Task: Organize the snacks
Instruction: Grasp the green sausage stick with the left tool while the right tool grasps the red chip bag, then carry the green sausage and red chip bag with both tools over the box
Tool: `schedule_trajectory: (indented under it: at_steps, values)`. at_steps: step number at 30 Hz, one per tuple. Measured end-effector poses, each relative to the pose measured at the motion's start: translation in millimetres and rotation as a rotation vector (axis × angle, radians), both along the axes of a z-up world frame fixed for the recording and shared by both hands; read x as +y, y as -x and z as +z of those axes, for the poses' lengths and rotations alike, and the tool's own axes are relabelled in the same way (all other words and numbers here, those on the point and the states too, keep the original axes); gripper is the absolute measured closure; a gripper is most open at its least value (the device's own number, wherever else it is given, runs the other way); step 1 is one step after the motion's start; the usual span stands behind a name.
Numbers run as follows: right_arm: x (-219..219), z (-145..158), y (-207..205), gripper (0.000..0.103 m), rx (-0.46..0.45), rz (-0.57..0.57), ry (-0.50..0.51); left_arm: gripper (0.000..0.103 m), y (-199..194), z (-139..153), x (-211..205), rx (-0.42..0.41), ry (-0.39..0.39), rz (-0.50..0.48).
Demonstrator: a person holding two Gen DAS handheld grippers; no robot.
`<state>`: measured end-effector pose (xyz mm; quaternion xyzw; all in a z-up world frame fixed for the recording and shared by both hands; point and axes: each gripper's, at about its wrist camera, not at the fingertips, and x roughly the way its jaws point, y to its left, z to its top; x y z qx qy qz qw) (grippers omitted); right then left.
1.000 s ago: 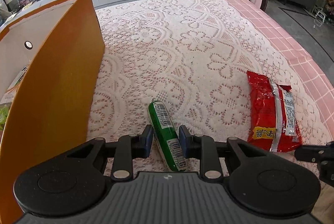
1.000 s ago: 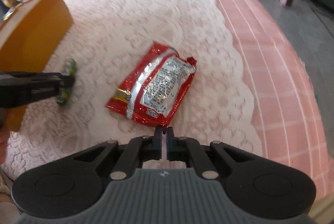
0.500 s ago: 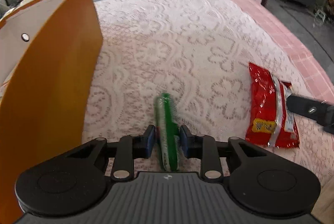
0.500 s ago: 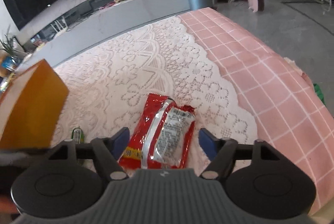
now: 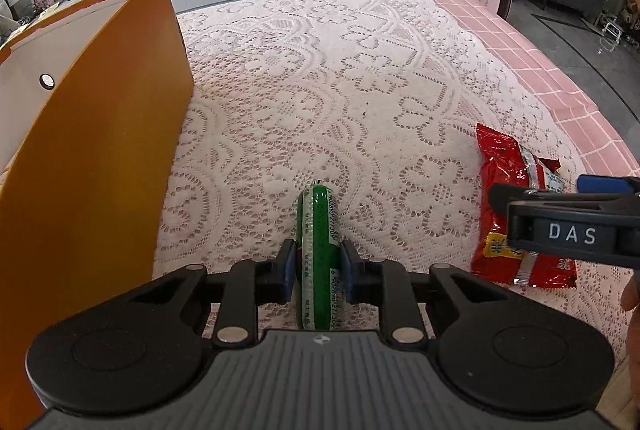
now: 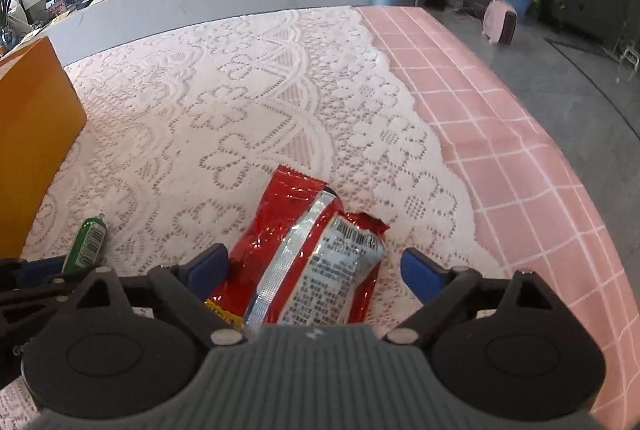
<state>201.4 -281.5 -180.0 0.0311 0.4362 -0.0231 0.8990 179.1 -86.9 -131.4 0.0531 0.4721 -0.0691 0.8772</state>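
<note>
My left gripper (image 5: 318,272) is shut on a green sausage stick (image 5: 319,250), which points straight ahead between the blue pads. It also shows in the right wrist view (image 6: 86,244). A red snack packet (image 6: 308,262) lies on the lace cloth. My right gripper (image 6: 314,272) is open, its blue pads (image 6: 418,268) either side of the packet's near end. The packet (image 5: 508,173) and the right gripper's side (image 5: 572,226) show in the left wrist view. An orange box (image 5: 92,133) stands at the left.
The white lace cloth (image 5: 340,89) covers a pink checked tablecloth (image 6: 500,133) whose edge drops off at the right. The orange box (image 6: 32,137) stands tall at the left. A grey counter and a bin stand beyond the table.
My left gripper closed on the green sausage stick and turned it straight ahead. My right gripper opened wide and moved forward over the red packet's near end.
</note>
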Motion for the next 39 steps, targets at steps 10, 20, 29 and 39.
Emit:
schedule_trajectory:
  at_steps: [10, 20, 29, 39]
  values:
    - [-7.0, -5.6, -4.7, 0.004, 0.025, -0.029, -0.003, 0.078, 0.6, 0.5, -0.4, -0.001, -0.002, 0.0]
    - [-3.8, -13.1, -5.4, 0.021, 0.064, -0.028, 0.004, 0.078, 0.6, 0.5, -0.5, -0.001, 0.0, 0.003]
    - [-7.5, -6.9, 1.2, 0.033, 0.035, -0.03, -0.027, 0.079, 0.9, 1.8, 2.5, -0.005, 0.02, 0.01]
    - [-12.5, 10.2, 13.1, 0.033, -0.069, -0.039, -0.058, 0.079, 14.0, 27.1, 10.1, -0.069, 0.089, 0.006]
